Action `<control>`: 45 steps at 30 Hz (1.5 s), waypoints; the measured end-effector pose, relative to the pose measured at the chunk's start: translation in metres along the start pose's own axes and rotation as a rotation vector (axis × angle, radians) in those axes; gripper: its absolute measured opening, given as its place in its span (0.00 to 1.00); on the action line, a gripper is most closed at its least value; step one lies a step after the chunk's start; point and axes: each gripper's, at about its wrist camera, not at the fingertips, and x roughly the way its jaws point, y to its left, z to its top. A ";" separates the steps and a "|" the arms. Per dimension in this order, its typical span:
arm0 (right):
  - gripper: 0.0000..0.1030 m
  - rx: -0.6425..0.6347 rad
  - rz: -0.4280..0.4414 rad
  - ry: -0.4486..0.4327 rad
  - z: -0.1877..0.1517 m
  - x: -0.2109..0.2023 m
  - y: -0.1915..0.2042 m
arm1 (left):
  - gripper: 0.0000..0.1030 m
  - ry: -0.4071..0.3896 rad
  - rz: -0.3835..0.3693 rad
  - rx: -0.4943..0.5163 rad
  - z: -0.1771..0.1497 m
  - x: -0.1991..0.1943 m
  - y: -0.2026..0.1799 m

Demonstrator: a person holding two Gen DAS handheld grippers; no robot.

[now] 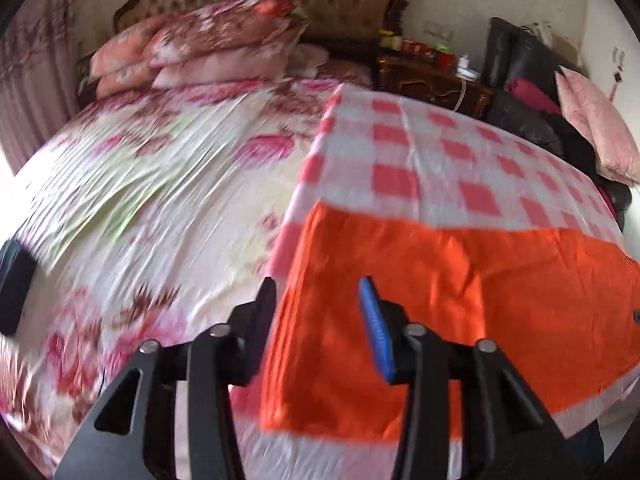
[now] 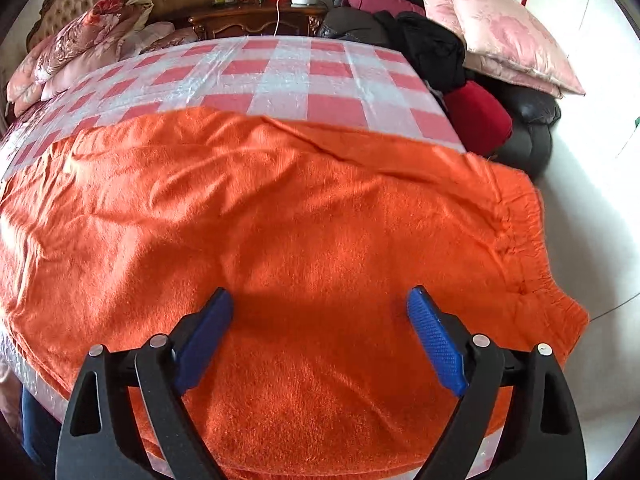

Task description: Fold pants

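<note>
Already doubled over, it seems, the orange pants (image 2: 304, 216) are lying flat across the lower half of the frame on a pink checked cloth (image 2: 280, 76) over the bed, waistband at the right. The right gripper (image 2: 320, 300) is hovering spread wide above them, empty. The left gripper (image 1: 318, 300), half spread and empty, is hanging at their left edge. Judging by this, the next fold is calling for fresh pinches.

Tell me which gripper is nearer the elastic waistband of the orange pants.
Right. The right gripper hangs open over the orange pants, with the elastic waistband close beside it. The left gripper hangs open at the pants' opposite edge.
</note>
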 end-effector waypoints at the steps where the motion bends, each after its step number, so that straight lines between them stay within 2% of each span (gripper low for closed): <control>1: 0.83 0.004 0.001 -0.017 0.002 -0.002 -0.001 | 0.44 0.005 0.007 0.017 0.012 0.013 -0.006; 2: 0.83 0.012 0.017 -0.036 0.005 -0.007 -0.002 | 0.44 0.011 0.014 0.032 0.021 0.024 -0.012; 4: 0.83 0.029 0.042 -0.064 0.014 -0.008 -0.004 | 0.44 0.044 -0.029 0.087 0.037 0.051 -0.030; 7: 0.83 0.068 -0.002 -0.071 0.024 -0.001 -0.013 | 0.44 0.125 -0.061 0.182 0.038 0.083 -0.054; 10: 0.83 0.105 -0.021 -0.051 0.028 0.010 -0.026 | 0.48 0.132 -0.059 0.152 0.030 0.089 -0.041; 11: 0.83 0.115 -0.040 -0.031 0.028 0.016 -0.031 | 0.50 0.137 -0.034 0.143 0.028 0.089 -0.034; 13: 0.83 0.138 -0.052 0.002 0.025 0.026 -0.040 | 0.48 0.139 -0.016 0.126 0.025 0.084 -0.021; 15: 0.83 0.169 -0.029 0.011 0.020 0.026 -0.048 | 0.47 0.136 0.050 0.139 0.022 0.067 -0.026; 18: 0.83 0.178 -0.048 -0.047 0.009 0.002 -0.056 | 0.47 0.078 -0.043 0.116 0.011 0.027 -0.057; 21: 0.83 0.198 -0.111 -0.042 -0.008 -0.011 -0.067 | 0.47 0.085 -0.107 0.188 -0.021 0.007 -0.120; 23: 0.83 0.175 -0.131 0.001 -0.023 -0.011 -0.069 | 0.47 0.117 -0.150 0.203 -0.043 0.005 -0.154; 25: 0.83 0.131 -0.155 0.003 -0.035 -0.010 -0.068 | 0.47 0.138 -0.144 0.192 -0.060 0.007 -0.175; 27: 0.83 0.108 -0.158 -0.018 -0.043 -0.011 -0.066 | 0.46 0.110 -0.066 0.215 -0.072 0.003 -0.195; 28: 0.83 0.112 -0.158 -0.020 -0.044 -0.011 -0.066 | 0.46 0.110 -0.077 0.203 -0.074 0.000 -0.202; 30: 0.84 0.122 -0.159 -0.025 -0.045 -0.011 -0.066 | 0.46 0.108 -0.150 0.179 -0.074 -0.007 -0.217; 32: 0.84 0.126 -0.161 -0.033 -0.046 -0.011 -0.066 | 0.46 0.079 -0.131 0.212 -0.076 -0.015 -0.232; 34: 0.84 0.132 -0.157 -0.041 -0.048 -0.011 -0.066 | 0.48 0.101 -0.162 0.220 -0.078 -0.014 -0.246; 36: 0.84 0.140 -0.150 -0.046 -0.049 -0.011 -0.068 | 0.48 0.147 -0.144 0.224 -0.083 -0.005 -0.250; 39: 0.84 0.137 -0.148 -0.049 -0.050 -0.011 -0.068 | 0.51 0.138 -0.126 0.236 -0.087 -0.004 -0.252; 42: 0.84 0.141 -0.147 -0.048 -0.050 -0.011 -0.068 | 0.66 0.141 -0.102 0.212 -0.089 -0.003 -0.243; 45: 0.84 0.144 -0.148 -0.044 -0.049 -0.011 -0.068 | 0.66 0.132 -0.099 0.201 -0.091 -0.004 -0.234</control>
